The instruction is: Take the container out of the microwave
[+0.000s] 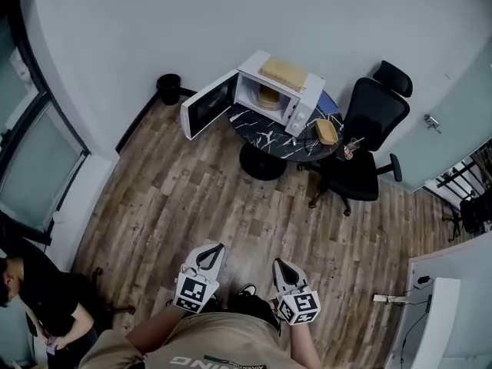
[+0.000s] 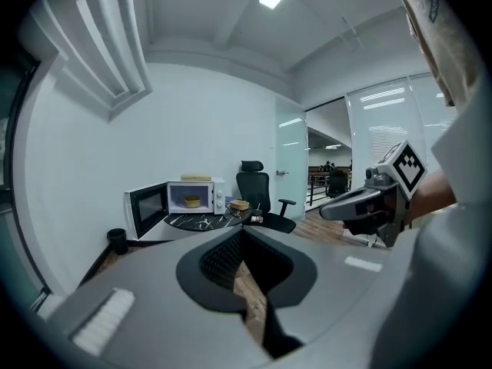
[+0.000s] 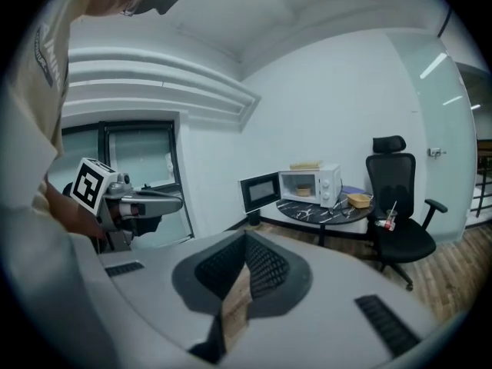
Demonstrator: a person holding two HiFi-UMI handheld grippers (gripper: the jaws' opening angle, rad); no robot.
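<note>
The white microwave (image 1: 286, 96) stands on a round black marble table (image 1: 270, 138) across the room, its door (image 1: 207, 104) swung open to the left. A tan round container (image 1: 267, 97) sits inside the cavity; it also shows in the left gripper view as the container (image 2: 191, 201) and, small, in the right gripper view as the container (image 3: 306, 191). My left gripper (image 1: 218, 247) and right gripper (image 1: 277, 263) are held low near my body, far from the table. Both are shut with nothing in them, as the left gripper (image 2: 243, 233) and right gripper (image 3: 246, 237) views show.
A second tan container (image 1: 327, 131) lies on the table's right side. A black office chair (image 1: 367, 141) stands right of the table, a black bin (image 1: 169, 88) by the wall on its left. A wooden board (image 1: 283, 73) lies on the microwave. A person (image 1: 38, 298) sits at lower left.
</note>
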